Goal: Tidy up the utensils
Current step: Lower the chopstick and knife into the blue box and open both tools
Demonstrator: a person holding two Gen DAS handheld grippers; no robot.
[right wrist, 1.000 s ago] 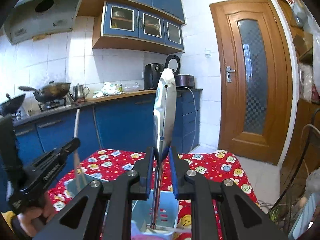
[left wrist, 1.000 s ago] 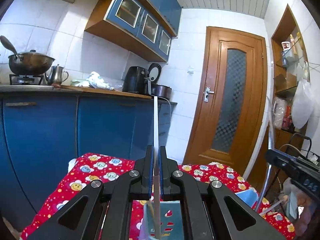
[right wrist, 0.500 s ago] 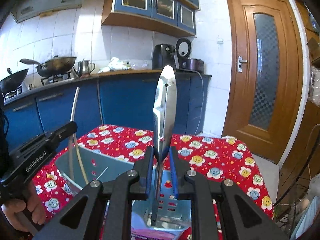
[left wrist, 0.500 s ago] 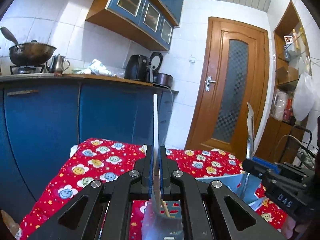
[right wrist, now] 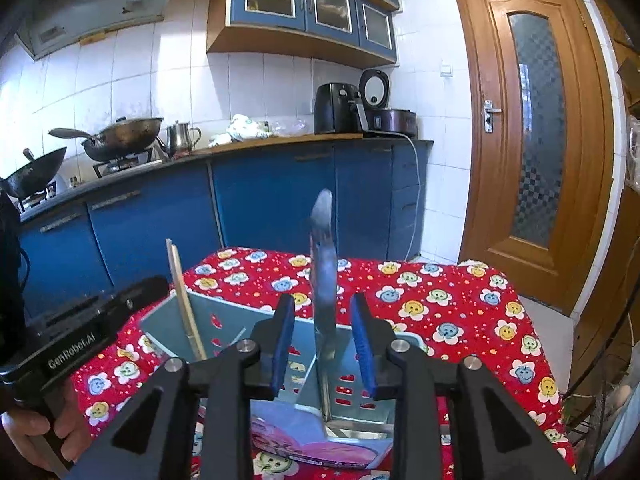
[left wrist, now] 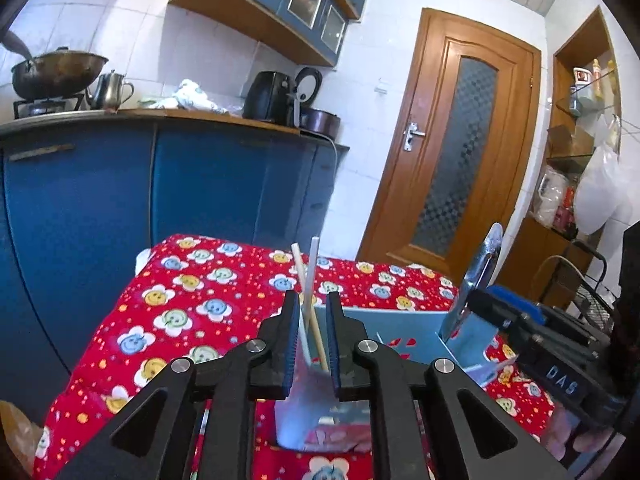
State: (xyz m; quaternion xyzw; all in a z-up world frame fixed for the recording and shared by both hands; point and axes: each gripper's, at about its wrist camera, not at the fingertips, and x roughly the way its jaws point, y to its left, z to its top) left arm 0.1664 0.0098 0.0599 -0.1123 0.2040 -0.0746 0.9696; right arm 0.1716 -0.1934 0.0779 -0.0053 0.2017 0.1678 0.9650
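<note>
A light blue utensil holder (left wrist: 384,332) (right wrist: 224,320) with red cut-outs stands on the red flowered tablecloth. My left gripper (left wrist: 313,336) is open above its left compartment, where a white chopstick (left wrist: 310,276) and a wooden chopstick (left wrist: 306,296) (right wrist: 182,292) stand loose between the jaws. My right gripper (right wrist: 324,340) is open above the right compartment. A metal spoon (right wrist: 322,272) (left wrist: 476,276) stands in that compartment, bowl end up and blurred, free of the jaws.
The table (right wrist: 460,312) is covered by the red cloth. Blue kitchen cabinets (right wrist: 280,200) with woks, a kettle and appliances on top run behind it. A wooden door (right wrist: 536,140) is at the right. A pink packet (right wrist: 312,440) lies in front of the holder.
Both grippers have lowered to the holder and opened. The left one let go of the white chopstick and the right one let go of the spoon, which now stand in the holder.
</note>
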